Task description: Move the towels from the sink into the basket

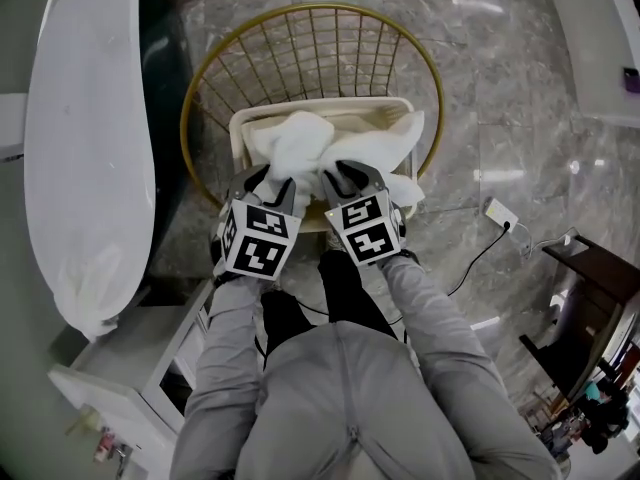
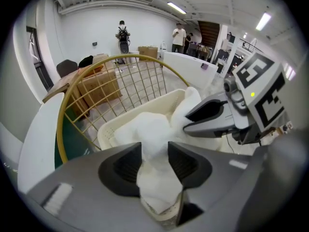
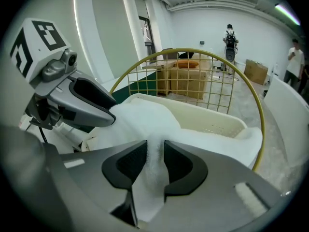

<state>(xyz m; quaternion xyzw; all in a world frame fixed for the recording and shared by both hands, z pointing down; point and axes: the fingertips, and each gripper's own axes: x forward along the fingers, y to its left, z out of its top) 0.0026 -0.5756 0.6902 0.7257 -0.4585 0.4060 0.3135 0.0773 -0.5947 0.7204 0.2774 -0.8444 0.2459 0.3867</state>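
The limp white cloth towel (image 1: 300, 143), likely best taken at a bunched fold, is loosely straddled by the spread left claw (image 2: 154, 151) and right claw (image 3: 155, 151).

We can read no words, brands, numbers or signs on anything in these views.

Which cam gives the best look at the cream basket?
Head view: cream basket seen from above, both sides and back wall, white towel heaped in it. Left gripper view catches one corner and wall; right gripper view only the far wall behind the towel.
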